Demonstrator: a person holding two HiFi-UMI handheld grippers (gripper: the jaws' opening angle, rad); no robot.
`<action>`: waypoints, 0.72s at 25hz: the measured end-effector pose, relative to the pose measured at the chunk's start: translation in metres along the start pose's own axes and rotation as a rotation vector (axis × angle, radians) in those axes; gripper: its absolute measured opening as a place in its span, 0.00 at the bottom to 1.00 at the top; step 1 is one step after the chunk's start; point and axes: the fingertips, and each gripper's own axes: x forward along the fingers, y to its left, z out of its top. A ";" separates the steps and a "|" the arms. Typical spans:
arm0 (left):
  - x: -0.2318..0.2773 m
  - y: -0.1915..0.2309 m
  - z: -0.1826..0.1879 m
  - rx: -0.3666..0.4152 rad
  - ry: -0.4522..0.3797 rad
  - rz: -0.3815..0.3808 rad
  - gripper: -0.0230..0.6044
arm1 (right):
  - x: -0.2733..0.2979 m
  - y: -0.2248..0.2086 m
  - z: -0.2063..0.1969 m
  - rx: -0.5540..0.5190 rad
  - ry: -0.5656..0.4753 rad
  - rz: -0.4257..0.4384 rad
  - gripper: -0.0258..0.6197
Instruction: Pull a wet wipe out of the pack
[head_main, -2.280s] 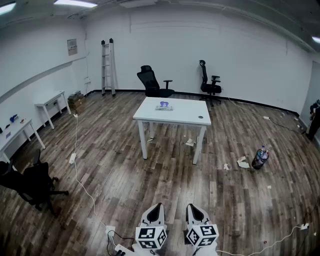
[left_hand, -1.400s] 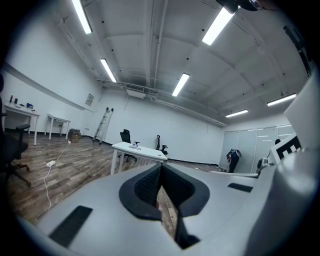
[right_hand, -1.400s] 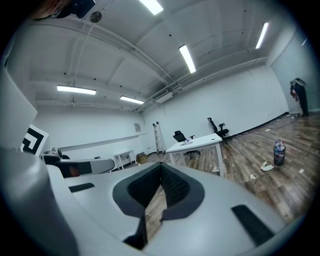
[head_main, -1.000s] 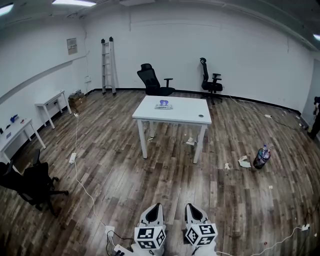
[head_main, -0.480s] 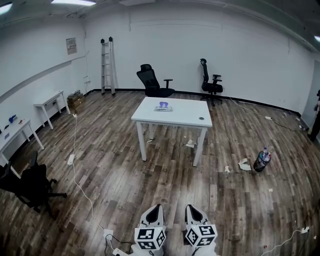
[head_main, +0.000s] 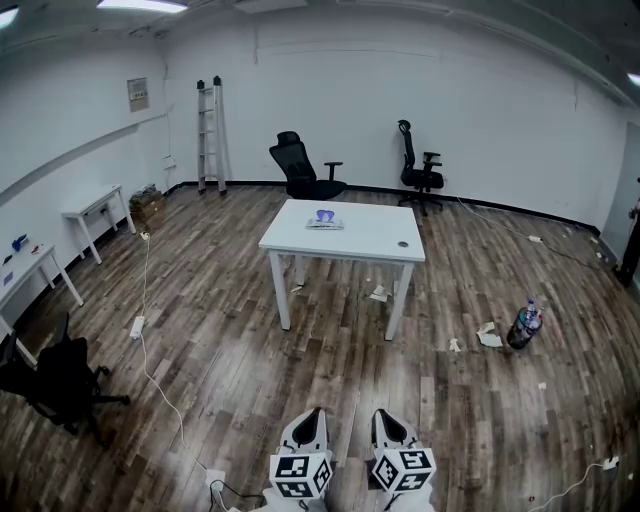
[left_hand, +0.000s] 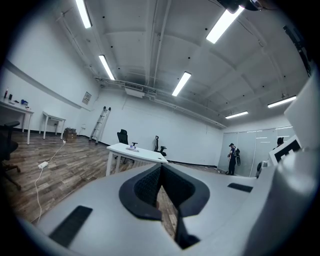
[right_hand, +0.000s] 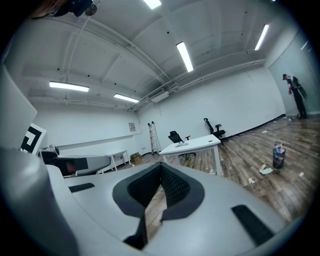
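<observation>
The wet wipe pack (head_main: 325, 219) is a small pale packet with a purple top, lying near the far edge of a white table (head_main: 345, 243) in the middle of the room. It is several steps away from both grippers. My left gripper (head_main: 312, 413) and right gripper (head_main: 384, 414) sit side by side at the bottom of the head view, pointing towards the table. In the left gripper view the left gripper (left_hand: 161, 168) is shut with nothing in it, and the table (left_hand: 142, 153) with the pack (left_hand: 132, 147) lies far ahead. The right gripper (right_hand: 161, 167) is also shut and empty, with the table (right_hand: 196, 144) beyond it.
Two black office chairs (head_main: 303, 171) (head_main: 419, 166) and a ladder (head_main: 209, 135) stand at the far wall. White side tables (head_main: 95, 211) line the left wall. A black chair (head_main: 58, 388) and a cable (head_main: 152, 360) are on the left floor, a bottle (head_main: 524, 324) and paper scraps (head_main: 488, 337) on the right.
The whole view has drifted forward: the table sits slightly lower and closer in the picture. Both grippers keep their places at the bottom edge, still shut.
</observation>
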 end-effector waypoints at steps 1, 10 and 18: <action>0.005 0.002 0.003 0.001 0.000 -0.003 0.03 | 0.005 -0.001 0.003 0.000 0.001 -0.003 0.05; 0.044 0.032 0.015 -0.011 -0.012 -0.005 0.03 | 0.054 0.001 0.015 -0.015 -0.004 -0.003 0.05; 0.080 0.059 0.021 -0.023 -0.005 -0.010 0.03 | 0.094 0.004 0.018 -0.022 0.009 -0.009 0.05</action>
